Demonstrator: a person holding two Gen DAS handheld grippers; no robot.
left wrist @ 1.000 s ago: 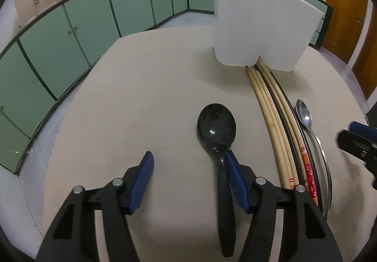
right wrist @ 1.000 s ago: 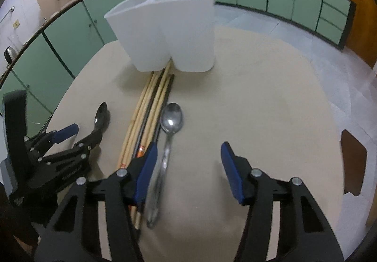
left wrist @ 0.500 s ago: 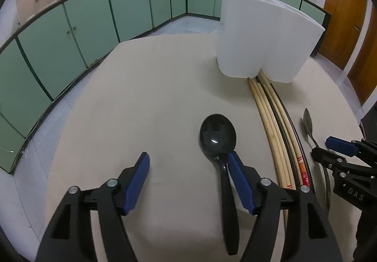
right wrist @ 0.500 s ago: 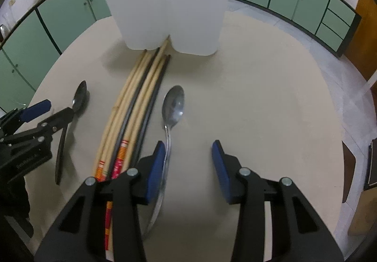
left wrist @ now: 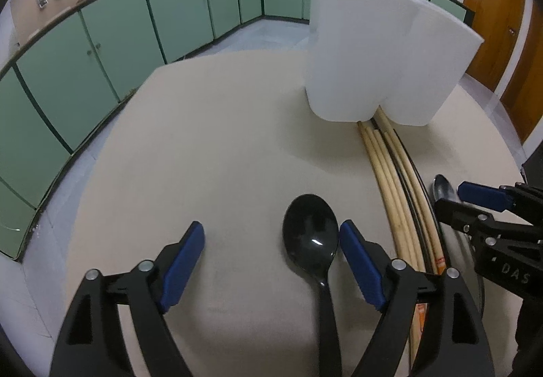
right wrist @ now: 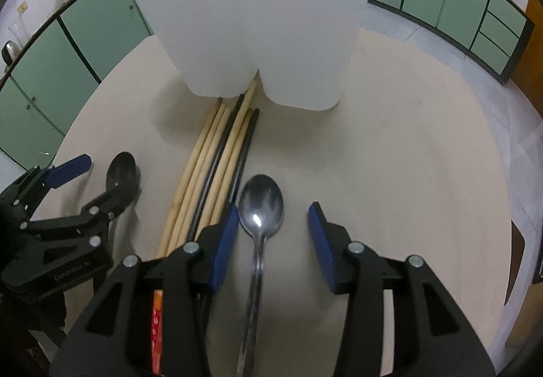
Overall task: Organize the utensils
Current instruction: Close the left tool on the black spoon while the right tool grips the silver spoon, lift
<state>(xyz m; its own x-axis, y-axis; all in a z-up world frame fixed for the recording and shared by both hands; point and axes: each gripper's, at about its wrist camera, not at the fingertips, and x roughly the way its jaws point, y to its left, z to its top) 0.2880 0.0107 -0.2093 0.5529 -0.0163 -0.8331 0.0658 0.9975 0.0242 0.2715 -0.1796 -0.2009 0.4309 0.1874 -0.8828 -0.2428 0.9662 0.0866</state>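
Right gripper (right wrist: 274,232) has been brought forward and lower toward the white holder (right wrist: 258,24). The metal spoon (right wrist: 259,207), previously outside the gripper's left finger, is now framed between both fingers, jaws narrowed but apart. Left gripper (left wrist: 271,251) has been advanced slightly; the black spoon (left wrist: 310,234) bowl now lies beside its right pad.

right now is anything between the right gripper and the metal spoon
Nothing visible does. The metal spoon already lies between the open fingers of the right gripper, its handle running back under it. The chopsticks lie just outside the left finger.
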